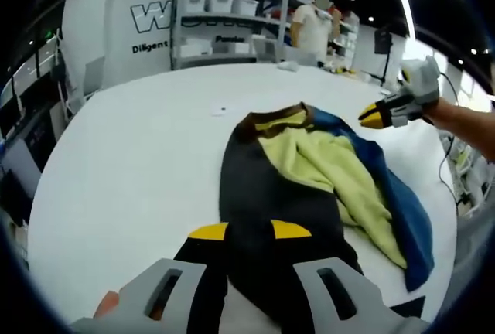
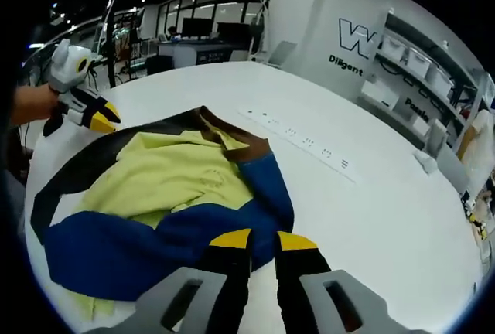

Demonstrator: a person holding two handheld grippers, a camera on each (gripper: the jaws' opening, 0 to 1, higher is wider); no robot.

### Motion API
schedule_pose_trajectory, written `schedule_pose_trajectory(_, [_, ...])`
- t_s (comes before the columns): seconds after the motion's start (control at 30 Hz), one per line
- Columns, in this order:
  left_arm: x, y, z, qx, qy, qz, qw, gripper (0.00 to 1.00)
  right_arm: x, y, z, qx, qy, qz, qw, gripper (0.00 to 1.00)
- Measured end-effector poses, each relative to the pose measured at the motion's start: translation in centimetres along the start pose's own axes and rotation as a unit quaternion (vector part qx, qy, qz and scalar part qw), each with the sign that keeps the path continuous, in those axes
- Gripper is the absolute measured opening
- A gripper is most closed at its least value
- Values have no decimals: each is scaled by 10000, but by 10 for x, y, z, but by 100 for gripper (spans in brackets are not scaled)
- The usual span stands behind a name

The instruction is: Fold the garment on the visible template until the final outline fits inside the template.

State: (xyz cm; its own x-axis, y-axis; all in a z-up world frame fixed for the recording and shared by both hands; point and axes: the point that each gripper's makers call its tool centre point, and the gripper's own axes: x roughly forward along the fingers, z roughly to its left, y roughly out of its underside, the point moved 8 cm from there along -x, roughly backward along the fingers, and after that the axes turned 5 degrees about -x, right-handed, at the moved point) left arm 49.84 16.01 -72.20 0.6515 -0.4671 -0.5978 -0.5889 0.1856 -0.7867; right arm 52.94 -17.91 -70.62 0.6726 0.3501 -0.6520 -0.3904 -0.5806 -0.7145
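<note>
Soft garment (image 1: pixel 309 187) rumpled on the table (image 1: pixel 139 141).
My left hand-held gripper (image 1: pixel 249 232) is spread, my right hand-held gripper (image 2: pixel 263 241) nearly pressed together; I'd pinch its limp hem.

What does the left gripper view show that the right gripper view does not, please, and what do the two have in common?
Left gripper view: a person standing by the shelving, and the garment's black panel running up between the jaws.

Right gripper view: a power strip lying on the table beyond the collar, and glass-walled rooms at the back.

Both: the black, yellow and blue garment spread on the white table, the brown collar, and the storage shelves.
</note>
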Motion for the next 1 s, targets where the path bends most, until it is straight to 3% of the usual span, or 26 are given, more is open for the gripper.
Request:
schedule_pose_trajectory(0.73, [-49, 40, -31, -49, 75, 56, 9999, 13, -54, 10, 60, -250, -215, -141, 9994, 9])
schedule_pose_trajectory(1.0, [-65, 51, -43, -16, 111, 61, 9999, 13, -73, 22, 89, -324, -398, -166, 9985, 9])
